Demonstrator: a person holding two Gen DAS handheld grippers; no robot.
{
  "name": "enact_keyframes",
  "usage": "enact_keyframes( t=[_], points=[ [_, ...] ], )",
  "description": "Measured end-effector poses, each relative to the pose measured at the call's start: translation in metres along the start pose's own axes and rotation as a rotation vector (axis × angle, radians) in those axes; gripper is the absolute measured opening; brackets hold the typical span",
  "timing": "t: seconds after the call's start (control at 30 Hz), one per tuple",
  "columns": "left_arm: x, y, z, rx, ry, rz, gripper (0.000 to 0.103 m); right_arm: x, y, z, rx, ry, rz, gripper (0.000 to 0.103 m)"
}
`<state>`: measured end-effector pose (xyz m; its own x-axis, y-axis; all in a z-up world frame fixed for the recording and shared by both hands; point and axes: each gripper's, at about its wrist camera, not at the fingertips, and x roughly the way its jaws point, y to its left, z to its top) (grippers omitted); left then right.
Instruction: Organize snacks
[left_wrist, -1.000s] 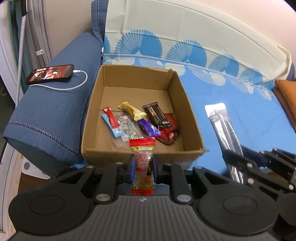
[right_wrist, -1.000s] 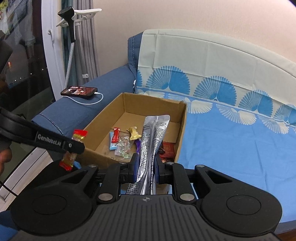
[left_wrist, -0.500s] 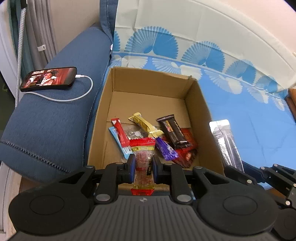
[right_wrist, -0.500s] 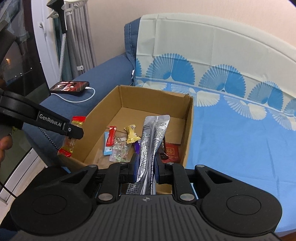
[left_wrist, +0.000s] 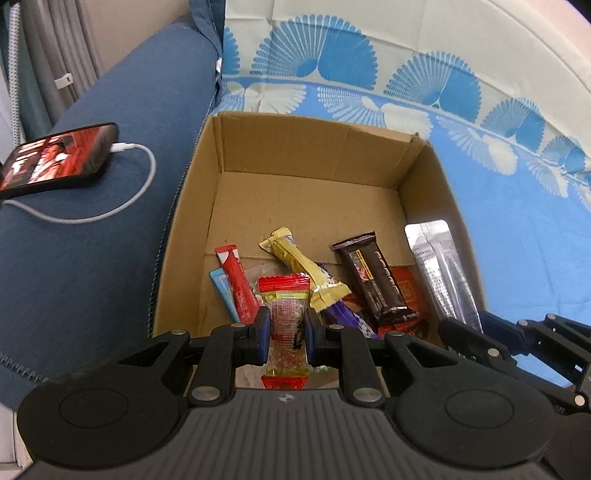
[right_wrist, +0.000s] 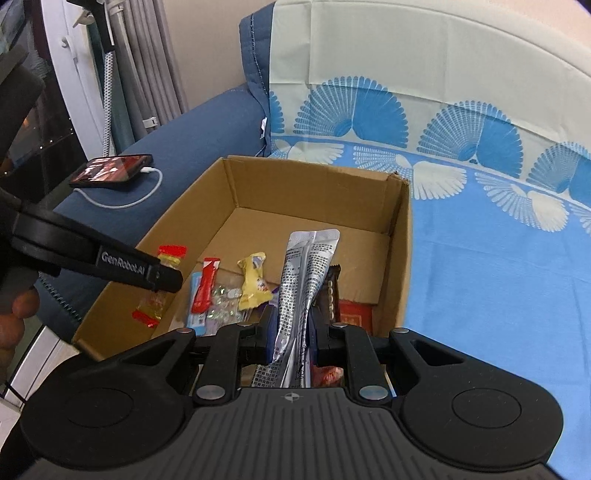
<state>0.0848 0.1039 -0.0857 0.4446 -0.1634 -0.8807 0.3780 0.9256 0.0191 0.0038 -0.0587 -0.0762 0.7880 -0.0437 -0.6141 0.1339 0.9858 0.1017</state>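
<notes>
Over sofa's box, both jaws pinch snack packets.

From my seat I see a smartphone lying face up on the dark blue sofa arm, its screen lit with a reddish picture, and a white charging cable plugged into its end and looping across the fabric. A fan-patterned blue and cream sheet covers the seat and backrest, and grey curtains hang behind the arm.
</notes>
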Motion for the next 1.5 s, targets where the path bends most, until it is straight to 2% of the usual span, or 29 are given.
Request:
enact_keyframes(
  t=[0.2,0.27,0.3,0.33,0.37,0.4,0.43,0.5,0.73,0.93,1.13,1.5],
  points=[
    [0.03,-0.004,0.019,0.017,0.013,0.022,0.02,0.031,-0.014,0.011,0.025,0.009,-0.004,0.02],
    [0.037,-0.005,0.027,0.027,-0.005,0.042,0.021,0.037,-0.018,0.016,0.039,-0.001,0.004,0.024],
    [0.039,-0.005,0.031,0.029,-0.016,0.05,0.028,0.04,-0.021,0.019,0.047,-0.01,0.002,0.027],
    [0.04,-0.005,0.035,0.028,-0.026,0.05,0.059,0.042,-0.023,0.022,0.056,-0.016,-0.003,0.043],
    [0.04,-0.004,0.039,0.021,-0.03,0.056,0.08,0.043,-0.026,0.025,0.069,-0.018,-0.013,0.054],
    [0.038,-0.003,0.042,0.005,-0.04,0.078,0.101,0.042,-0.028,0.027,0.086,-0.022,-0.023,0.074],
    [0.032,-0.001,0.041,-0.011,-0.07,0.094,0.103,0.039,-0.029,0.028,0.101,-0.028,-0.029,0.083],
    [0.022,0.0,0.034,-0.004,-0.105,0.104,0.103,0.032,-0.028,0.025,0.1,-0.034,-0.024,0.085],
    [-0.01,0.001,-0.011,0.025,-0.035,0.108,0.103,-0.007,0.002,-0.007,0.059,0.011,-0.043,0.098],
    [-0.06,0.004,-0.051,-0.004,-0.066,0.107,0.103,-0.053,0.021,-0.03,0.044,-0.019,-0.078,0.102],
    [-0.102,-0.005,-0.087,0.014,-0.143,0.109,0.103,-0.095,0.04,-0.052,-0.01,-0.083,-0.11,0.103],
    [-0.139,-0.016,-0.134,0.041,-0.212,0.156,0.103,-0.146,0.057,-0.086,-0.045,-0.177,-0.163,0.103]
  ],
)
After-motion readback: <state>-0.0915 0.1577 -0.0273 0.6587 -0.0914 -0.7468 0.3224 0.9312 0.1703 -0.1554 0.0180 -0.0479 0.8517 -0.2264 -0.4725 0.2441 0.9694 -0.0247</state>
